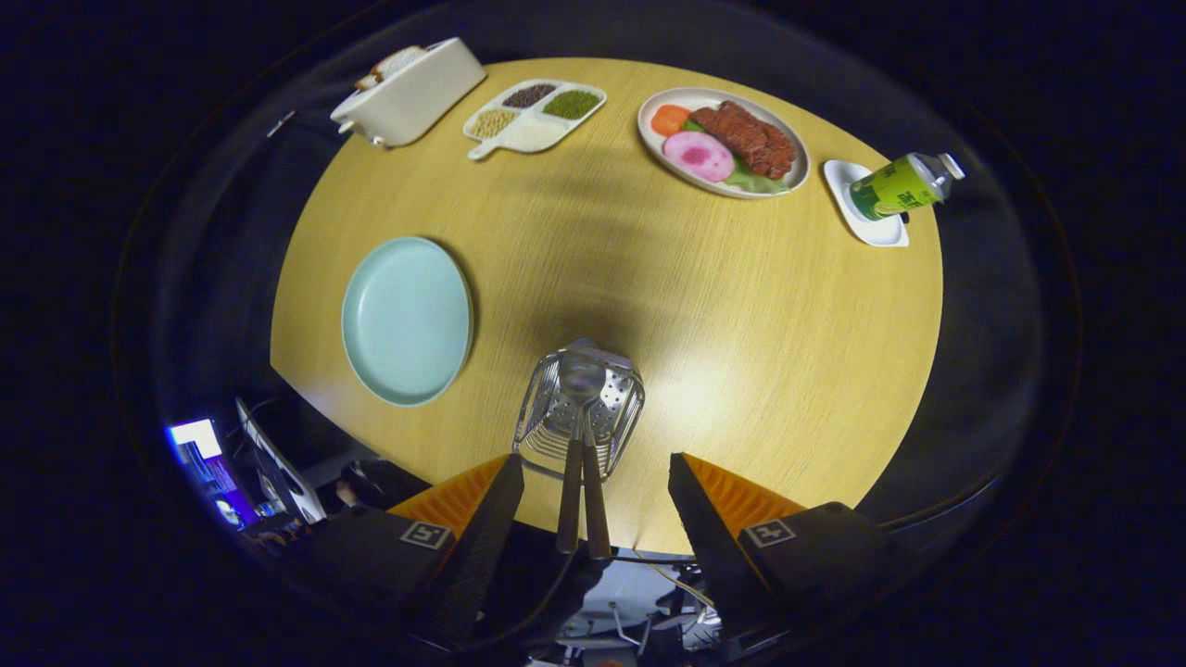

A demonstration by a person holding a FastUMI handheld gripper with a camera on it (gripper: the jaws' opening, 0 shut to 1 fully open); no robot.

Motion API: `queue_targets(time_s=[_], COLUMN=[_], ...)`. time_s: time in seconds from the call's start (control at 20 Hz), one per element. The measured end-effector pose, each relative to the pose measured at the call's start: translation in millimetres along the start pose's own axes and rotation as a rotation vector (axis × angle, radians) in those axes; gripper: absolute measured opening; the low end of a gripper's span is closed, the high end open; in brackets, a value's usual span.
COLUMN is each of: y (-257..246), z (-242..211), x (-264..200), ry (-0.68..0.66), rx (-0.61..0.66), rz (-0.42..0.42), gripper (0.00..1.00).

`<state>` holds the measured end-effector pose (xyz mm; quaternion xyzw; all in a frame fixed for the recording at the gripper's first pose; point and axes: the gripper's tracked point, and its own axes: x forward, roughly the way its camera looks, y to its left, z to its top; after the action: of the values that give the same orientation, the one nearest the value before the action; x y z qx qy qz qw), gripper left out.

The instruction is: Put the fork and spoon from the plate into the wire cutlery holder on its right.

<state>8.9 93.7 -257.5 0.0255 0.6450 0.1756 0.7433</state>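
1. Hand-held gripper [593, 482]: the fingers stand wide apart and grip nothing. They sit above the near edge of the round wooden counter [760, 315].
2. Wire cutlery holder [579, 408]: it stands on the counter just ahead of the fingers, in the gap between them.
3. Spoon [582, 380]: it rests bowl-down inside the holder. Its wooden handle leans back toward the fingers, between them, touching neither.
4. Fork [569, 500]: a second wooden handle lies alongside the spoon's handle. Its head is down in the holder and cannot be made out.
5. Plate [406, 320]: the pale green plate lies to the left of the holder, near it, with nothing on it.
6. Far side of the counter, well beyond the holder: a white container [412, 93], a divided dish of beans [536, 116], a plate of food [723, 142] and a green can [903, 185] lying on a small white dish [866, 222].
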Motion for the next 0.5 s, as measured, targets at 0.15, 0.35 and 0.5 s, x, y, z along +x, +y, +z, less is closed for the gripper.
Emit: queue_targets(time_s=[0.15, 0.35, 0.5], y=[-10, -25, -34], z=[17, 31, 33], x=[-30, -81, -111], ry=[-0.242, -0.552, -0.73], rx=[0.032, 0.141, 0.17], rz=[-0.012, -0.051, -0.07], gripper=[0.97, 0.98, 0.99])
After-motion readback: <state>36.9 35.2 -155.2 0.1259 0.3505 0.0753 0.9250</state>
